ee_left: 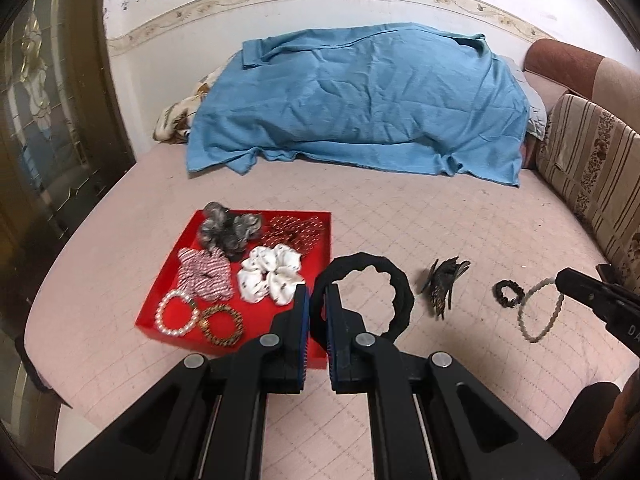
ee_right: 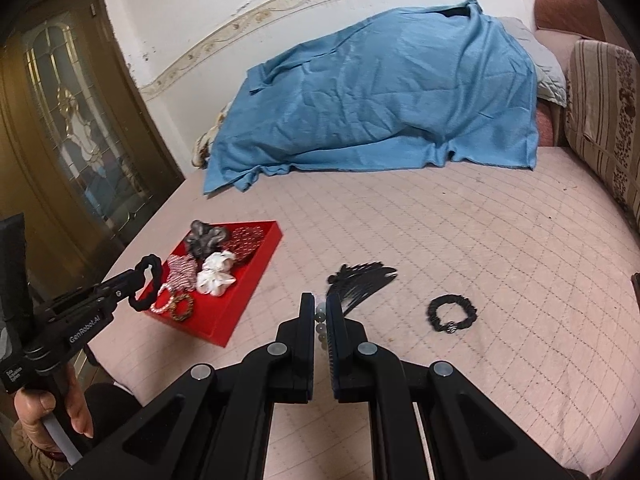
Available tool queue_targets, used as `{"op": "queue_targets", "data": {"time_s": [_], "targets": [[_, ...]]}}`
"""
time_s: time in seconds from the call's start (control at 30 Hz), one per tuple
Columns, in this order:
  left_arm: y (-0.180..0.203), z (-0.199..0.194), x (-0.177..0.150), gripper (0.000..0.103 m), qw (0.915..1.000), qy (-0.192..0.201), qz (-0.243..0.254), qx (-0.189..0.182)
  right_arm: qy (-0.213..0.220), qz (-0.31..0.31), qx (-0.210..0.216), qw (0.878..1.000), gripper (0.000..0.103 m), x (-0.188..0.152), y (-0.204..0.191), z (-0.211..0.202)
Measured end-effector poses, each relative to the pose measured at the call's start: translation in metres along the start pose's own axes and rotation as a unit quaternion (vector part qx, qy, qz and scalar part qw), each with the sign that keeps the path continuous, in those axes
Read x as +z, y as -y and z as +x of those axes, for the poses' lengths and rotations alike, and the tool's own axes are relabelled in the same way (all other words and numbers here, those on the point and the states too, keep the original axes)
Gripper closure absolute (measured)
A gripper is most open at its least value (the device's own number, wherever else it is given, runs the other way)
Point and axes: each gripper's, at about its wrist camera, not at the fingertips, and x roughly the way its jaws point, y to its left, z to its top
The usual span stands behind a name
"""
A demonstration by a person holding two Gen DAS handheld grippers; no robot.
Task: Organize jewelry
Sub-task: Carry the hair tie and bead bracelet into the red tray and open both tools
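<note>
Pink quilted mattress filled both views, blue cloth heaped at the top, glazed door on the left edge.

Red tray sat left of centre in the left wrist view. It already held a grey scrunchie, a striped scrunchie, a white scrunchie, a pearl bracelet, a gold bangle and a studded piece at its far corner.

Your left gripper was clamped on the black hair band; the loop stood up beyond the tips, to the right of the tray. Your right gripper was pinched shut on the bead bracelet, only a few beads showing between the pads in its own view, the rest of the ring hanging free at the right edge of the left view.

Still loose on the mattress: dark claw clip at centre, small black scrunchie lower right of the right view.

Risks as you stood:
- Bead ring was held by a thin pinch; a swing could slip it out or snag it on the claw clip below.
- Hair band was springy; letting go near the tray's right wall could bounce it outside.
- Tray's near end was crowded; a low drop could knock the pearl bracelet or bangle over the rim.
- Both hands heading for one tray risked a collision.
</note>
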Motion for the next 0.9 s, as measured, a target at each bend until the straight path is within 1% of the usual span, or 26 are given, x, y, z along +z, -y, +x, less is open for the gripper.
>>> {"op": "queue_targets", "data": {"time_s": [0.23,0.47,0.73,0.9], "targets": [[-0.011,-0.011,-0.007,0.096,0.9998,0.0,-0.009,0.018,0.006,-0.022,0.005,1.0,0.096,-0.003,-0.024,-0.013],[-0.012,-0.023,-0.01,0.096,0.9992,0.013,0.004,0.037,0.006,-0.035,0.006,0.999,0.096,-0.006,-0.04,-0.018],[-0.013,-0.023,-0.011,0.095,0.9992,0.012,0.001,0.037,-0.003,-0.051,0.007,0.999,0.096,-0.007,-0.057,-0.012],[-0.023,-0.014,-0.014,0.095,0.9993,0.003,-0.008,0.035,-0.013,-0.059,0.009,0.998,0.096,-0.004,-0.065,-0.001]]}}
